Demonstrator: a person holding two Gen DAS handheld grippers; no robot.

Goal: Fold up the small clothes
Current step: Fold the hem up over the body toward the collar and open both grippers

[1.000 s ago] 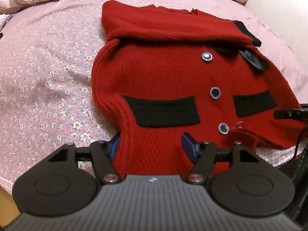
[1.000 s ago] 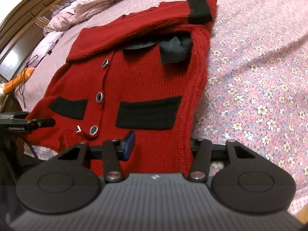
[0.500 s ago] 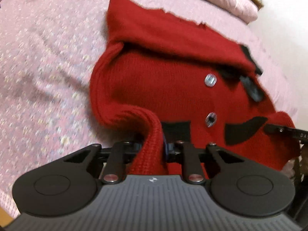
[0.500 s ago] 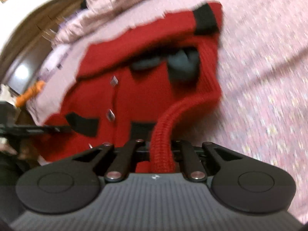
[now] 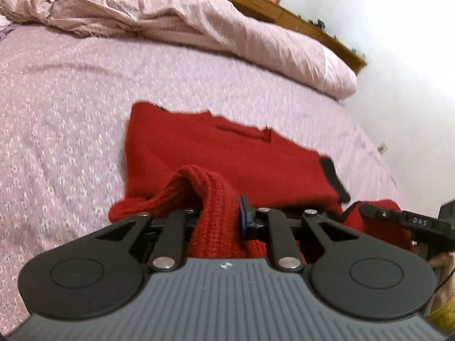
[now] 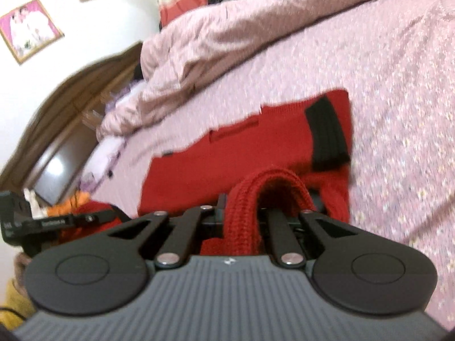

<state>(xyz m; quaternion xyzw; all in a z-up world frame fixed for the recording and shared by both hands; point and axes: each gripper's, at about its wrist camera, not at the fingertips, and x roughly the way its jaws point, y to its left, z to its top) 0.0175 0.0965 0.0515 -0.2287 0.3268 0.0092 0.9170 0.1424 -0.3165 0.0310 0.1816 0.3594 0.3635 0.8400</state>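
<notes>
A small red knit cardigan point(image 5: 227, 153) with black trim lies on the pink flowered bedsheet point(image 5: 62, 119). My left gripper point(image 5: 219, 213) is shut on the cardigan's bottom hem, which bunches up between the fingers. My right gripper point(image 6: 247, 213) is shut on the hem point(image 6: 270, 187) at the other side. Both hold the hem lifted over the cardigan's body point(image 6: 227, 159). A black cuff point(image 6: 327, 133) lies on the folded sleeve. Each gripper shows at the edge of the other's view.
A rumpled pink quilt point(image 5: 176, 17) lies along the far side of the bed. A wooden headboard point(image 6: 65, 96) and a white wall stand beyond. An orange item point(image 6: 71, 201) sits at the bed's left edge.
Both grippers closed on the bottom hem, lifted it and carried it forward over the cardigan. The buttons and pockets are now hidden under the lifted part.
</notes>
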